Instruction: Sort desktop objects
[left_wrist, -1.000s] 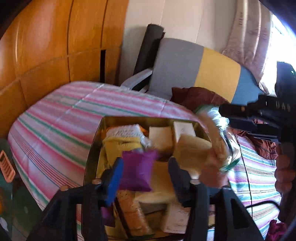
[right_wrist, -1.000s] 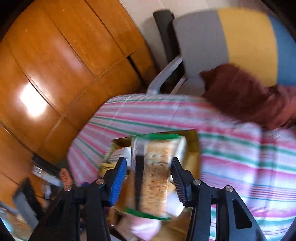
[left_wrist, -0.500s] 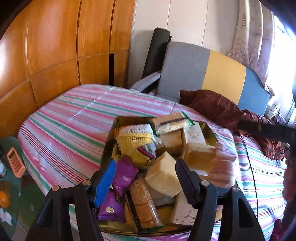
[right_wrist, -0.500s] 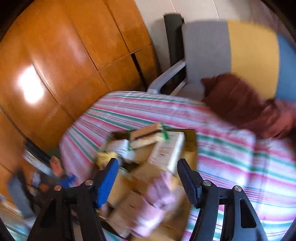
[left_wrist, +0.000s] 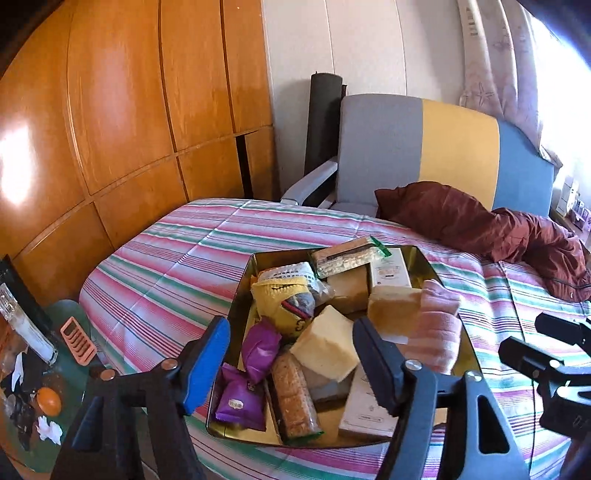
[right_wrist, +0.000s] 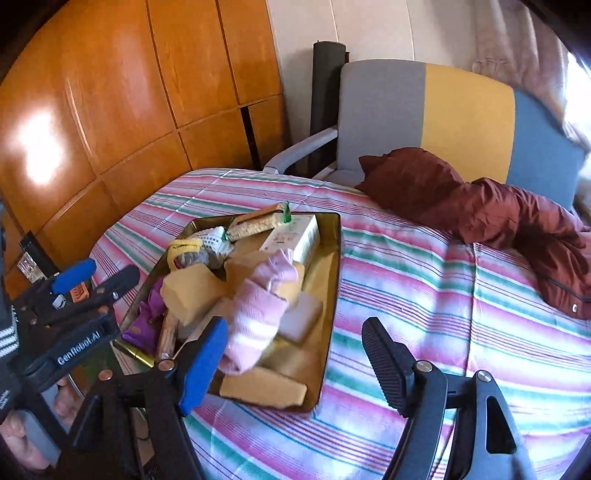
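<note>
A gold tray on the striped cloth is piled with snacks and sponges. My left gripper hovers over its near end, empty, its jaws closing a little. Below it lie two purple packets, a long cracker pack and a yellow sponge. A second cracker pack rests across the far end beside a white box. My right gripper is off the tray's near right corner, jaws opening and empty, next to a pink striped towel.
A maroon jacket lies on the cloth at the far right. A grey, yellow and blue chair stands behind, and wooden cupboards line the left. A low glass table with clutter sits at the lower left.
The left gripper let go of the purple packet, which now lies in the tray. The right gripper released the cracker pack at the tray's far end. Both drew back with wider jaws.
</note>
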